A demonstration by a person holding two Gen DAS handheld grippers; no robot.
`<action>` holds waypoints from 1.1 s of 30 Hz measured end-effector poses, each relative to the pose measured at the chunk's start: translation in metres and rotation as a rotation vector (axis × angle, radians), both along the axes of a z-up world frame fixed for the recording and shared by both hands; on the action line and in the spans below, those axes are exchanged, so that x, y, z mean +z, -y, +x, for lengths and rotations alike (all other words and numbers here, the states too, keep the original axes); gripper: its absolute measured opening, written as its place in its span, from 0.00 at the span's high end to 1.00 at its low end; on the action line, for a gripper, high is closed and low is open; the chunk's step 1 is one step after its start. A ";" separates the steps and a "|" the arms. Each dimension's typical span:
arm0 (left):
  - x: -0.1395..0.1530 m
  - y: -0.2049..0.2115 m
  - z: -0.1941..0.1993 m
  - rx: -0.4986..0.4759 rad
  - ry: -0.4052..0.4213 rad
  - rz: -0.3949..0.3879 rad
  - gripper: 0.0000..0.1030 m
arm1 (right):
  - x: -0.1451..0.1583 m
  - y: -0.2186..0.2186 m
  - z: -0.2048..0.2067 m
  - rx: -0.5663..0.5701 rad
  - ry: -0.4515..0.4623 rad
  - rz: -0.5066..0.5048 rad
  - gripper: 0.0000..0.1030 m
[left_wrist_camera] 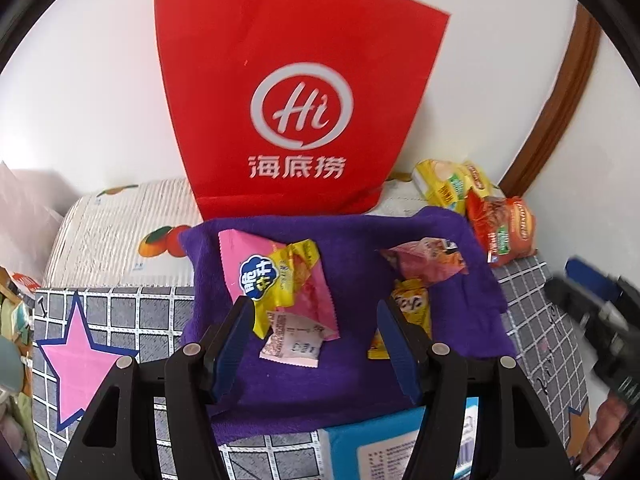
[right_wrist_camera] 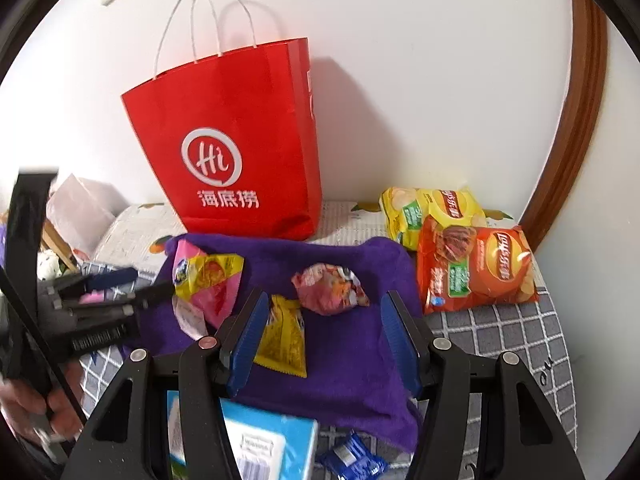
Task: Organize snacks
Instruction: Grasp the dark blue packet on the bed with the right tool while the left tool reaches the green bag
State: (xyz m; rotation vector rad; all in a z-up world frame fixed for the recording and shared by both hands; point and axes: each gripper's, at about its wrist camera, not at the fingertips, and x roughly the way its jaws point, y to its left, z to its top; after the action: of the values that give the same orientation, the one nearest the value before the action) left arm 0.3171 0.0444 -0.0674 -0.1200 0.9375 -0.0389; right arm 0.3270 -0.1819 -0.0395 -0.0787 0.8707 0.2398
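Hovering over the snacks, both your claws spread wide, gripping nothing.
Left gripper, right gripper: mid-frame on the purple towel lies a crumpled pink packet, yellow-wrapped.

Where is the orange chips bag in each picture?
Left wrist view: the orange chips bag sits far right, just past the purple towel's right corner.
Right wrist view: the orange chips bag lies right of centre, big and clear.
Shared landmark: the red paper bag stands behind the towel.
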 end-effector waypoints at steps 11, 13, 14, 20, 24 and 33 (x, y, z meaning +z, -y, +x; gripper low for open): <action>0.018 0.017 -0.046 -0.057 0.036 0.016 0.36 | -0.075 0.064 -0.073 -0.039 -0.141 -0.035 0.43; 0.016 0.015 -0.057 -0.058 0.032 0.033 0.36 | -0.087 0.066 -0.083 -0.031 -0.142 -0.054 0.43; 0.015 0.013 -0.064 -0.055 0.030 0.043 0.36 | -0.093 0.066 -0.088 -0.022 -0.143 -0.062 0.43; -0.003 -0.007 -0.101 -0.011 0.000 0.035 0.36 | -0.118 0.055 -0.108 0.067 -0.135 -0.122 0.43; -0.020 -0.017 -0.118 0.014 -0.031 0.030 0.36 | -0.130 0.046 -0.113 0.117 -0.122 -0.202 0.43; -0.043 -0.030 -0.142 0.043 -0.073 0.043 0.36 | -0.143 0.038 -0.092 0.181 -0.119 -0.255 0.41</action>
State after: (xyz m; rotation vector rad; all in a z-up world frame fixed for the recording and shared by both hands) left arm 0.1753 0.0749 -0.1104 -0.1023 1.0081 0.0257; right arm 0.2351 -0.2199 -0.1820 -0.3855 1.0104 0.3037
